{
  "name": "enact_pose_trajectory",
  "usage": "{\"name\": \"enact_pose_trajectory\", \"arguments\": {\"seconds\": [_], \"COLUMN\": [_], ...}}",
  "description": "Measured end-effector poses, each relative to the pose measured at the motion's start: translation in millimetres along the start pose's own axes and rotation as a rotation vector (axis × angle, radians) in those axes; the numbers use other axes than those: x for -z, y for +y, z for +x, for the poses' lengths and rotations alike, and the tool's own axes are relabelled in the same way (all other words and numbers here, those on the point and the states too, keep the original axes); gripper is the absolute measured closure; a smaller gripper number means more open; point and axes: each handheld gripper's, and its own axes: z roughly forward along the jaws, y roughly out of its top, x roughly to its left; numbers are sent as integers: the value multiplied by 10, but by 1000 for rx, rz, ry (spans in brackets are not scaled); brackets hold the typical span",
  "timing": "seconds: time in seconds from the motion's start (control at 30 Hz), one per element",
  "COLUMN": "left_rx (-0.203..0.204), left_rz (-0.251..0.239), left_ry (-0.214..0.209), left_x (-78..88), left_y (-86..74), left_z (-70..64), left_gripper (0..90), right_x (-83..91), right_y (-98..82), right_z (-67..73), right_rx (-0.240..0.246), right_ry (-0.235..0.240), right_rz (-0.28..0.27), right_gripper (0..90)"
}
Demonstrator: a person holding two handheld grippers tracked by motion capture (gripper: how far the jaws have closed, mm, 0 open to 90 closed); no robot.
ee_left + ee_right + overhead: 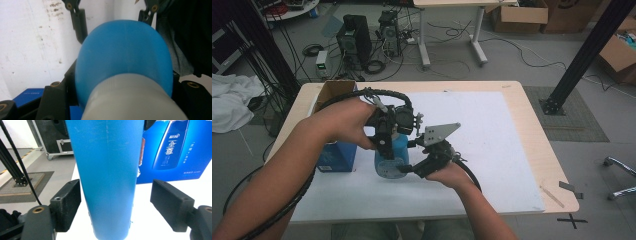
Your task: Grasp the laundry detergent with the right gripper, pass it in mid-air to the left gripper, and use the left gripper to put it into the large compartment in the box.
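Note:
A blue bottle [392,156] with a white cap [132,100] stands upright over the white sheet [492,150]. My left gripper [387,131] comes down from above and is shut on the bottle's top; in the left gripper view its jaws hug the shoulders of the blue bottle [125,55]. My right gripper [421,164] reaches in from the right at the bottle's lower body. In the right gripper view the blue bottle [107,170] stands between the jaws of the right gripper [115,205]: one pad touches it, the other stands well apart.
A blue printed carton [337,155] stands just left of the bottle, also seen behind it as the carton [172,147]. An open cardboard box [334,90] sits at the table's far left. The table's right edge [557,175] holds a small strip and tape.

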Motion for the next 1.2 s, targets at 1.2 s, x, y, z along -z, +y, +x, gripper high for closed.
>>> {"name": "enact_pose_trajectory", "arguments": {"seconds": [1.2], "left_rx": [617], "left_rz": [-59], "left_ry": [-23], "left_x": [813], "left_y": [-373], "left_z": [502], "left_gripper": [387], "right_x": [828], "right_y": [516], "right_z": [-163], "right_rx": [20], "right_ry": [-21], "right_rz": [543], "right_gripper": [0]}}
